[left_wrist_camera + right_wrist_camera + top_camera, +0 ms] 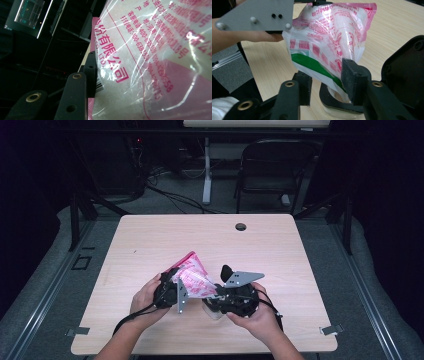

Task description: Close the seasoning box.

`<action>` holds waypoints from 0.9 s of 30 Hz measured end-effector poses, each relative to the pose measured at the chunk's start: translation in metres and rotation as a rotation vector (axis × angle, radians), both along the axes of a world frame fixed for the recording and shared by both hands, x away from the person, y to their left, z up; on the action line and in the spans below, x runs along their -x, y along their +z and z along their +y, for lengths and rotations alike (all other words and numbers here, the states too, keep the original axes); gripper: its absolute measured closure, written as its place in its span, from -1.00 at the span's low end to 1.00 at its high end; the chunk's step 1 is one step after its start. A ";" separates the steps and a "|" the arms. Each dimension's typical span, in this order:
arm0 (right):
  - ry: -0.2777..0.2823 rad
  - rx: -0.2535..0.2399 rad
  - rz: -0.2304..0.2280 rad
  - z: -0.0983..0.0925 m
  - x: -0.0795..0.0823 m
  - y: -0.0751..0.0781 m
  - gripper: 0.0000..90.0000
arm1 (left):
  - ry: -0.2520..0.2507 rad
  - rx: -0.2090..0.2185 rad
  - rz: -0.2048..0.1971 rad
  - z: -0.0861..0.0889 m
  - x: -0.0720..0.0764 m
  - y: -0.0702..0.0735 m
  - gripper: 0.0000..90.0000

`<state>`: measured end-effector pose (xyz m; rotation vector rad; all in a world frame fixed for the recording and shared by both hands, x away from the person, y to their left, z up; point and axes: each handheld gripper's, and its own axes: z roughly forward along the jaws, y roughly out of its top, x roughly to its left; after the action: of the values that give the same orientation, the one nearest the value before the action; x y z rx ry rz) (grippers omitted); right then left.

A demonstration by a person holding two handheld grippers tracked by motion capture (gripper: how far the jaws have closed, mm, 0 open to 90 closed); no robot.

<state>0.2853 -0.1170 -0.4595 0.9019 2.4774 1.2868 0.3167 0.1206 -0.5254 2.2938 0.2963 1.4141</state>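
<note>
Pink-printed plastic bag held up between two grippers over the table.

The left gripper [172, 287] clamps the bag [194, 277] by its edge; the bag's lower end hangs between the half-open jaws of the right gripper [325, 81], touching one pad, above a black-rimmed container [334, 103] on the table [280, 250].

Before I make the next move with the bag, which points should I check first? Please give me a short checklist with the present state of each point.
1. Left hand-held gripper holds the printed plastic bag: ok. The bag hangs above the table.
2. Right hand-held gripper is closed on the bag: not ok. The lower corner is between the jaws, but one pad stands apart from it.
3. Black-rimmed container is under the bag's lower corner: ok.
4. Bag is sealed: cannot tell.
5. Container is empty: cannot tell, because the bag covers it.
</note>
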 end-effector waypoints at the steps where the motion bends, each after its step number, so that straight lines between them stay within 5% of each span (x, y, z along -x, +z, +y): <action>1: -0.003 0.004 0.008 0.000 -0.001 -0.001 0.54 | -0.002 0.001 -0.005 -0.001 0.000 0.000 0.42; 8: 0.010 0.008 0.037 0.000 -0.003 -0.006 0.96 | 0.000 -0.003 -0.022 -0.002 0.002 0.001 0.42; 27: -0.037 -0.015 0.054 -0.006 -0.009 -0.013 1.00 | 0.008 -0.001 -0.039 -0.004 0.003 0.004 0.42</action>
<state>0.2944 -0.1226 -0.4723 0.9937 2.4826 1.2869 0.3139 0.1167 -0.5215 2.2652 0.2927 1.4619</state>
